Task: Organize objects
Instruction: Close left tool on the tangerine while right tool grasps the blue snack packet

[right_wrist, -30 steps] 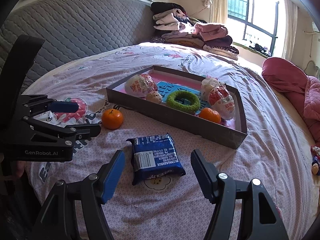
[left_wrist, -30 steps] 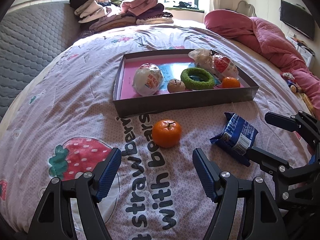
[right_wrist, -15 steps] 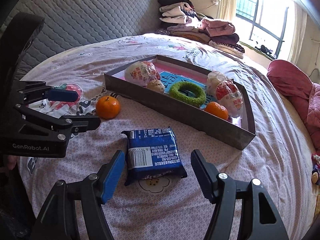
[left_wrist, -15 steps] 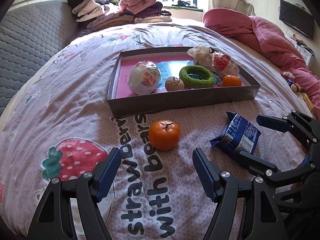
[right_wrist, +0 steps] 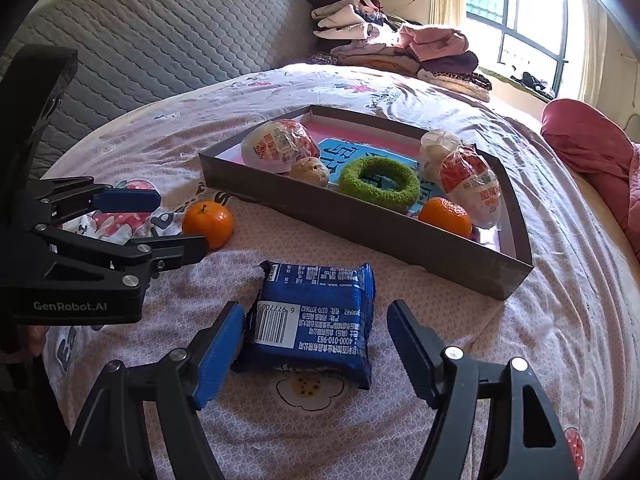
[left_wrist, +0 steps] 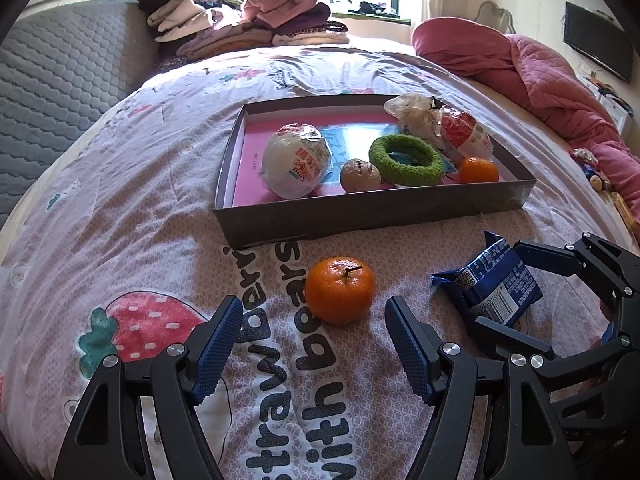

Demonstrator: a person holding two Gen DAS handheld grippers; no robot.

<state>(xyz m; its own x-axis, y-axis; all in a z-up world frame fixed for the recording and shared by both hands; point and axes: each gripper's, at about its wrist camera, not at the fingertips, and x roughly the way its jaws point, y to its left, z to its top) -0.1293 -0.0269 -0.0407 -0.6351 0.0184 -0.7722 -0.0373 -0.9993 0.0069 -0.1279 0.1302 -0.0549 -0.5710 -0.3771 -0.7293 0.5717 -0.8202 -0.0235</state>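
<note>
A loose mandarin [left_wrist: 340, 290] lies on the printed bedspread, just ahead of my left gripper [left_wrist: 313, 307], which is open around its near side without touching it. A blue snack packet [right_wrist: 316, 316] lies flat between the fingers of my right gripper [right_wrist: 316, 312]. Its jaws are opening and the pads do not press the packet. Behind both stands a grey box tray [left_wrist: 360, 216] with a pink floor. It holds a white wrapped bun [left_wrist: 296, 166], a small brown ball [left_wrist: 360, 176], a green ring [left_wrist: 406, 160], a second mandarin [left_wrist: 478, 170] and two wrapped buns [left_wrist: 464, 132].
Folded clothes [left_wrist: 240, 20] are stacked at the far end of the bed. A pink quilt [left_wrist: 540, 68] lies along the right side. A grey padded headboard [right_wrist: 160, 40] stands to the left. A small toy [left_wrist: 592, 168] sits near the bed's right edge.
Both grippers have come closer to the bedspread and their objects. The right gripper's fingers now flank the blue packet and stand slightly wider apart.
</note>
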